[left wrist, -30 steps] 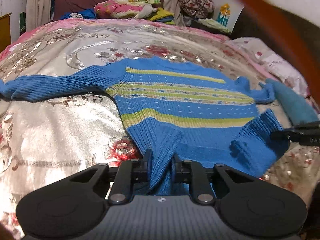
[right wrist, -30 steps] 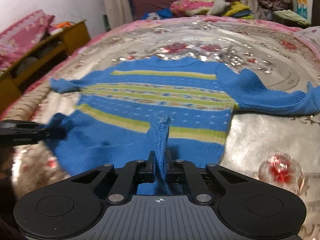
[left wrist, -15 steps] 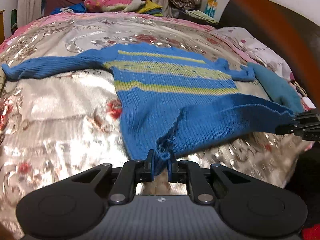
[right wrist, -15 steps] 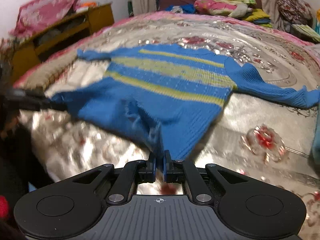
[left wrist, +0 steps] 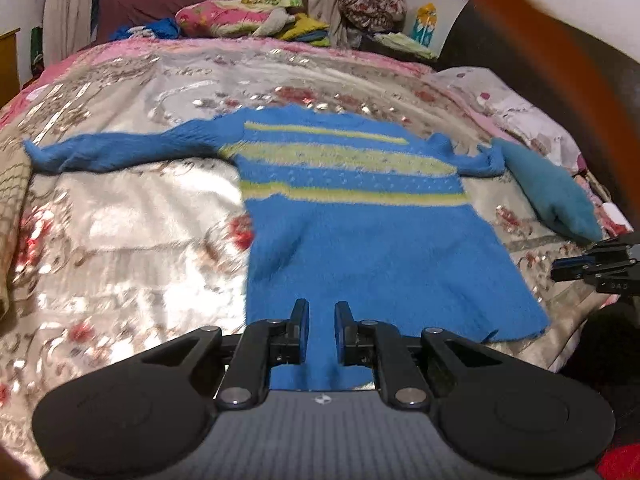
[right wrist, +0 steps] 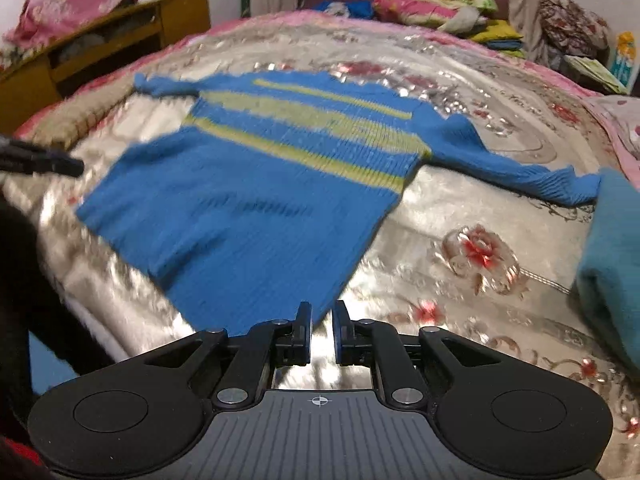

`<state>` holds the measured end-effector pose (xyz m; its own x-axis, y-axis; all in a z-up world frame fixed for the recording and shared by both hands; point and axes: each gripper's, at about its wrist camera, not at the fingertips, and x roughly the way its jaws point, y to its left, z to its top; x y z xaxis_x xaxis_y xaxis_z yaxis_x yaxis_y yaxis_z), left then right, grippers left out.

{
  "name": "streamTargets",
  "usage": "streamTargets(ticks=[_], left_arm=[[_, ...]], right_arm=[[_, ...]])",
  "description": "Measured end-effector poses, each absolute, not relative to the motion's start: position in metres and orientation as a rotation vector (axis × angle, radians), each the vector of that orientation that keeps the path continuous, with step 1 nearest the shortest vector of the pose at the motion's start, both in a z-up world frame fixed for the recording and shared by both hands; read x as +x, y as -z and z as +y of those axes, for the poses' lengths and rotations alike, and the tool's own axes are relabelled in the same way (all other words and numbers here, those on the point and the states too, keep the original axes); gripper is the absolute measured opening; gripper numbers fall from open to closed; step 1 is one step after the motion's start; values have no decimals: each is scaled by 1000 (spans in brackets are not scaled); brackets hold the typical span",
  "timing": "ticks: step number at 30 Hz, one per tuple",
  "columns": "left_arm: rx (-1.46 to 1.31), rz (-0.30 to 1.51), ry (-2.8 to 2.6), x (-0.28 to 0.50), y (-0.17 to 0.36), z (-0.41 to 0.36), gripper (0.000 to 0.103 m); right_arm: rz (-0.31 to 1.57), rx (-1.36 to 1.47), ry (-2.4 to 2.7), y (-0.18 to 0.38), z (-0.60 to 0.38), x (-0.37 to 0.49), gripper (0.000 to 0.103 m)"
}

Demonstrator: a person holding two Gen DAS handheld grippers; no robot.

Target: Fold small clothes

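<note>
both tongs, our left gripper [left wrist: 322,308] and right gripper [right wrist: 320,309], stand slightly parted, the right's jaws just opening, gripping nothing; blue striped sweater [left wrist: 360,220] lies flat on the bedspread [left wrist: 140,220]. we read no writing.

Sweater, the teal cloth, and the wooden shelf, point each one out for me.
sweater [left wrist: 372,248]: left wrist view, plain blue lower body.
teal cloth [left wrist: 548,196]: left wrist view, middle of the fabric.
wooden shelf [right wrist: 120,40]: right wrist view, front edge.
</note>
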<state>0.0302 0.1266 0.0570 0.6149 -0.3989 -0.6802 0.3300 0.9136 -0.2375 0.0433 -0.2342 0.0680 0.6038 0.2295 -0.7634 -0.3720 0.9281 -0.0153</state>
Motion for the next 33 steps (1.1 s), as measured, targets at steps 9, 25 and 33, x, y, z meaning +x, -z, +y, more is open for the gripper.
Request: streamTargets(ticks=[9,25,33], left_arm=[[-26,889,528,51,-26,56,20],[-51,846,641,104,-22,-2,23],[-35,842,715,136,-11,-49,24]], right_arm=[[887,-74,-368,-38,-205,68,15],[813,118,-85,-55,-281,136,16],[702,193,185,-63,-358,219,30]])
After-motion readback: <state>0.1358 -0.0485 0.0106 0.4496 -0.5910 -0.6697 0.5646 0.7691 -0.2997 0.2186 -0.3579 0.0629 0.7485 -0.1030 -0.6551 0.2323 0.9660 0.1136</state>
